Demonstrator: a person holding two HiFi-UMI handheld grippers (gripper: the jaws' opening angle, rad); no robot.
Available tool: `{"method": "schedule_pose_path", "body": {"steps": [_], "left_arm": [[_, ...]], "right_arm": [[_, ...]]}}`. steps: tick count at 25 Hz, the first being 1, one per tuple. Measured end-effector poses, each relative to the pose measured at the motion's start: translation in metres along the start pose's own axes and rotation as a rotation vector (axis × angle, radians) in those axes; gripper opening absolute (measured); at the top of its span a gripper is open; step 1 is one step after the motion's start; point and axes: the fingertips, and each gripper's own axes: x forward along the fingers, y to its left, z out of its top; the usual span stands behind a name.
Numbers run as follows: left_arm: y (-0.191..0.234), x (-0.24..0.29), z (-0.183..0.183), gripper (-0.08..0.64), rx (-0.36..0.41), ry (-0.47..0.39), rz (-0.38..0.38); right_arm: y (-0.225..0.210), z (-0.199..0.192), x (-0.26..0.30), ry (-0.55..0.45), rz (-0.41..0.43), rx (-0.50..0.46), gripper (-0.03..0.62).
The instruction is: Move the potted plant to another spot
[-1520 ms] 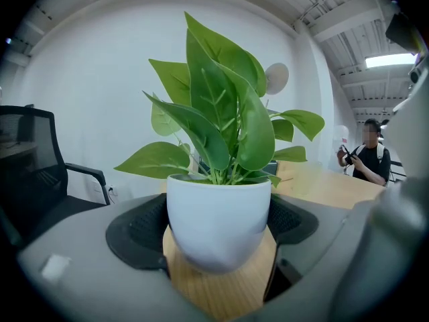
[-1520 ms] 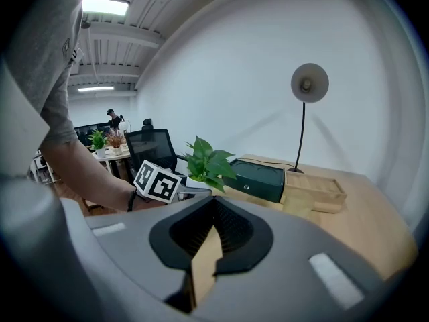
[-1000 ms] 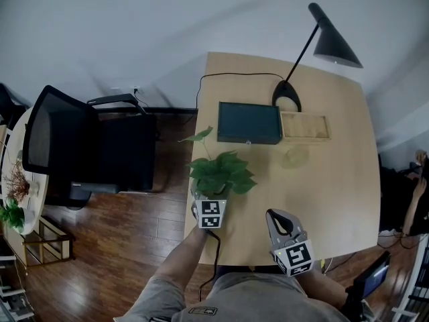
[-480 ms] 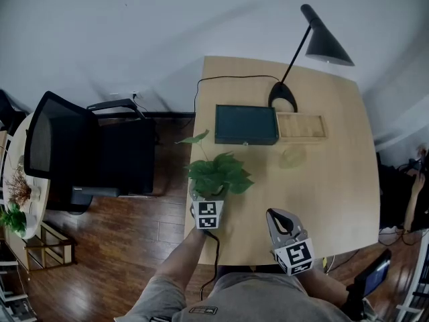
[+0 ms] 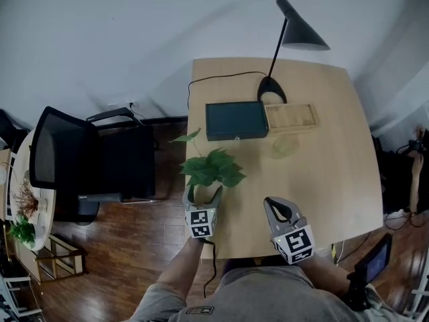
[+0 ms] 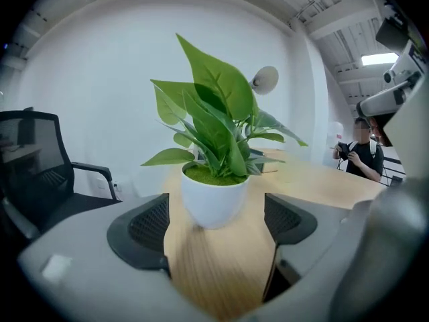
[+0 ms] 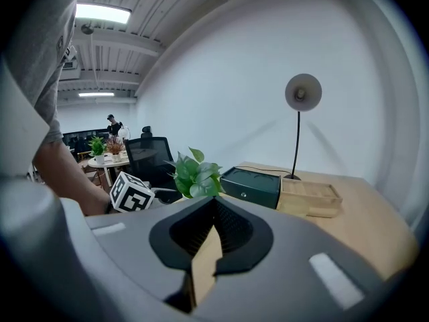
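Head view: we look down on a wooden table (image 5: 335, 153) with both grippers at its near edge.
Chair: a black office chair (image 5: 87, 156) stands on the floor just off the table's left edge.
Left gripper: our left gripper (image 5: 204, 192) sits at the table's left edge, close to the near-left corner. Its fingers are spread wide, one on each side of the pot, and neither touches it.
Potted plant: the potted plant (image 5: 211, 168) stands upright by the left edge. In the left gripper view its white pot (image 6: 214, 203) rests on the wood between the two pads, with a gap on both sides.
Box: a dark green box (image 5: 236, 120) lies towards the far edge, well apart from the plant.
Right gripper: our right gripper (image 5: 273, 206) hovers over the near edge. Its fingers are pressed together and hold nothing.
Lamp: a black desk lamp (image 5: 271, 89) has its base at the far edge, just behind the box.
Tray: a wooden tray (image 5: 291, 116) touches the box's right side.
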Motion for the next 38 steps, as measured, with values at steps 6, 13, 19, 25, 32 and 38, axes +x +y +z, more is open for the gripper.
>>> {"method": "schedule_pose_path", "body": {"steps": [6, 13, 19, 25, 32, 38], "left_arm": [[-0.034, -0.054, 0.016, 0.217, -0.053, -0.045, 0.020], [-0.122, -0.110, 0.064, 0.011, -0.140, -0.179, -0.049], [-0.232, -0.127, 0.077, 0.011, -0.119, -0.191, -0.215], [-0.317, -0.164, 0.072, 0.011, -0.083, -0.175, -0.310], [-0.379, -0.209, 0.051, 0.011, -0.087, -0.164, -0.295], [-0.401, -0.241, 0.019, 0.011, -0.073, -0.110, -0.322]], "right_arm": [[-0.006, -0.004, -0.024, -0.028, 0.020, 0.026, 0.006], [-0.017, -0.001, -0.072, -0.101, 0.040, 0.019, 0.006], [-0.048, -0.020, -0.132, -0.135, -0.005, 0.045, 0.006], [-0.057, -0.040, -0.186, -0.142, -0.003, 0.061, 0.006], [-0.053, -0.083, -0.255, -0.110, 0.044, 0.079, 0.006], [-0.043, -0.115, -0.288, -0.088, 0.028, 0.145, 0.006]]}}
